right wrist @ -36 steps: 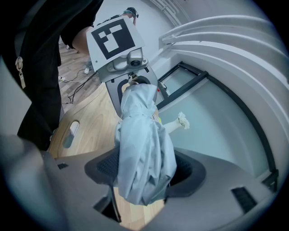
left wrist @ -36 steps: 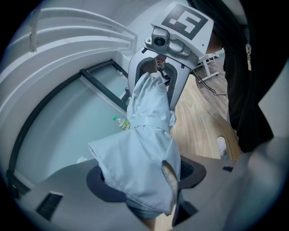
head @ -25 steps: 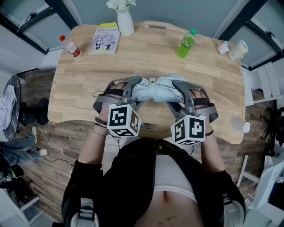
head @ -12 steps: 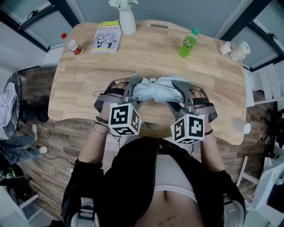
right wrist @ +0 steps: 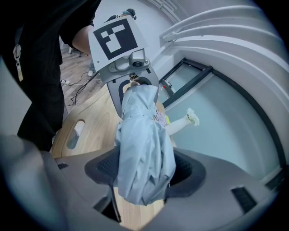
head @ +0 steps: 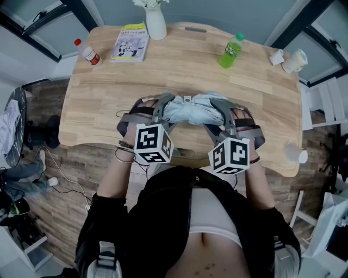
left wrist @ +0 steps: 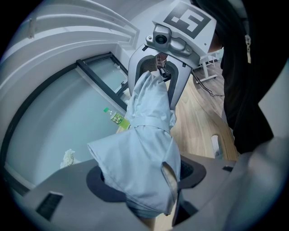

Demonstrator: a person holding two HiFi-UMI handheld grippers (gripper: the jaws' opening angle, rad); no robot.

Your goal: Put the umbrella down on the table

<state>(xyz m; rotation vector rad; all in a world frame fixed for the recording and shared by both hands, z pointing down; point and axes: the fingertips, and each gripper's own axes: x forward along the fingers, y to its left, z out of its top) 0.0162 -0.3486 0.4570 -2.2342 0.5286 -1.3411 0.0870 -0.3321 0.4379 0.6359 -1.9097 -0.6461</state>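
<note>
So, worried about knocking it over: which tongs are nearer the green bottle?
Right. The right tongs grip the umbrella almost directly in front of the green bottle; the left tongs grip it further left.

Hidden between the jaws, both ends of the umbrella (head: 190, 108); cut by the head view's top edge, the flowers (head: 148, 2); too small to read, the booklet (head: 130, 48) print.
</note>
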